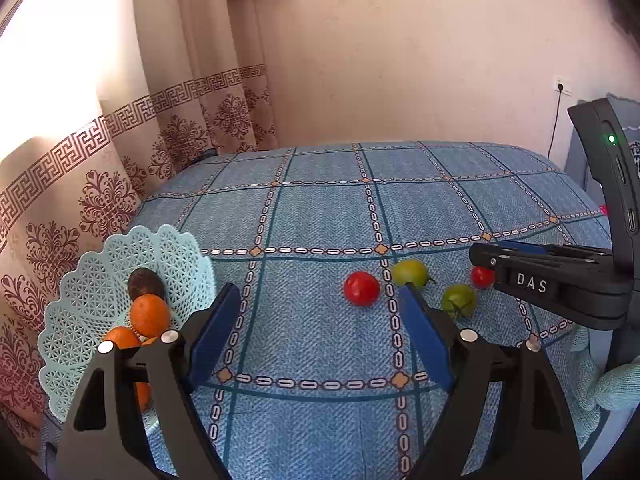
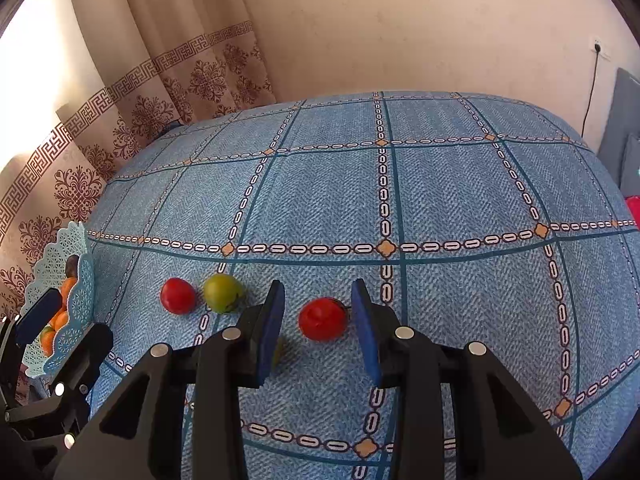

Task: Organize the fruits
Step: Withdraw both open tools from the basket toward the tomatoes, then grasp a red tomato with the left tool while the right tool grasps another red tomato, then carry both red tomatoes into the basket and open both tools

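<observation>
Four tomatoes lie on the blue checked cloth (image 1: 320,208). My right gripper (image 2: 318,300) is open with a red tomato (image 2: 322,318) between its blue pads, a gap showing on the left side. A green tomato (image 2: 278,350) peeks out behind its left finger. Further left lie another red tomato (image 2: 178,295) and a green one (image 2: 222,292). My left gripper (image 1: 318,292) hovers open and empty over the cloth, beside the pale blue lattice basket (image 1: 92,300). The basket holds oranges (image 1: 150,316) and a dark fruit (image 1: 146,283). In the left wrist view the right gripper (image 1: 480,260) partly hides its red tomato (image 1: 482,277).
A patterned curtain (image 1: 100,184) hangs behind the basket at the left. A plain wall stands at the back, with a socket and cable (image 1: 560,88) at the right. A person's gloved hand (image 1: 616,388) shows at the right edge. The cloth's far half is bare.
</observation>
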